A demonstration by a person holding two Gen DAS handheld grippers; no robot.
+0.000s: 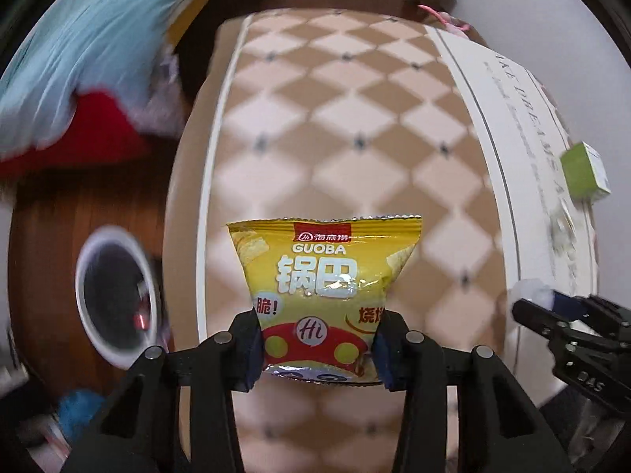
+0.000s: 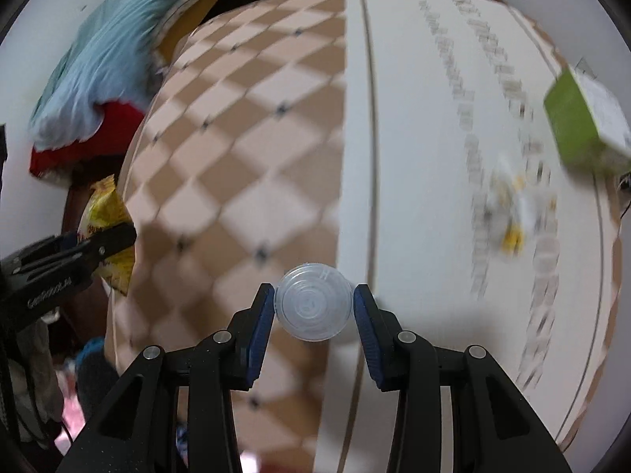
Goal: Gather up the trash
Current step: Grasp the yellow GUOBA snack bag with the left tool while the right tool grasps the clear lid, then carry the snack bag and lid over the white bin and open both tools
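Observation:
A yellow snack bag (image 1: 323,276) marked GUOBA stands upright between my left gripper's (image 1: 317,329) fingers, which are shut on its lower part above the checkered tablecloth (image 1: 335,118). In the right wrist view my right gripper (image 2: 313,295) is shut on a small clear plastic cup (image 2: 313,307), seen bottom-on. A white trash bin (image 1: 114,295) with a dark liner stands on the floor left of the table. The right gripper (image 1: 526,307) shows at the right edge of the left wrist view. The left gripper (image 2: 118,236) with the bag (image 2: 104,205) appears at the left of the right wrist view.
A green and white box (image 2: 579,122) sits at the table's right side, and a crumpled yellow-white wrapper (image 2: 512,213) lies on the white printed strip (image 2: 414,157). Blue cloth (image 1: 98,39) over red cloth (image 1: 79,130) is piled at the left. Clutter lies on the floor (image 2: 79,374).

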